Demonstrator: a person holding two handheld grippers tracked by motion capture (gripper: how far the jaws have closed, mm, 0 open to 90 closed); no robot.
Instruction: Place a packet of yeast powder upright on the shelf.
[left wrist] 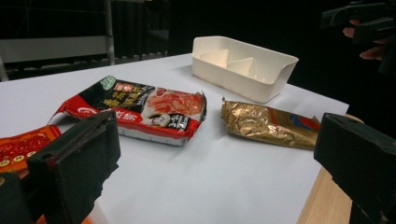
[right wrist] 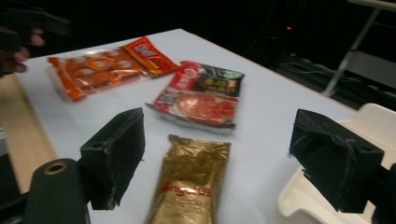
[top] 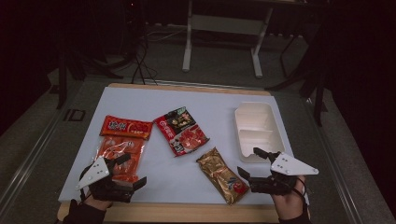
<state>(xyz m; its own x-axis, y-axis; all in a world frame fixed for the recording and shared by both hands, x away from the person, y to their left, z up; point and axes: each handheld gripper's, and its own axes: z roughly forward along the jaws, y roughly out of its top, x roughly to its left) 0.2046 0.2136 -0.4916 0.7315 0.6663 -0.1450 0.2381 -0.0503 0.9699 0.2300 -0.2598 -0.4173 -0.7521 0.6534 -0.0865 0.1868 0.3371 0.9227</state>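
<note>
Two gloved hands reached in over the near edge of the counter (top: 196, 212), each gripping a pair of black tongs. The left tongs (top: 125, 171) sat low at the near left corner, jaws spread wide with nothing between them, a grey three-cornered plate (top: 95, 171) riding on top. The right tongs (top: 254, 163) were held at the near right, jaws likewise parted and empty, their own grey plate (top: 293, 164) tilted toward the right. The left hand (top: 95, 198) and right hand (top: 290, 200) entered from the bottom, wrists in dark sleeves, well apart from each other.
</note>
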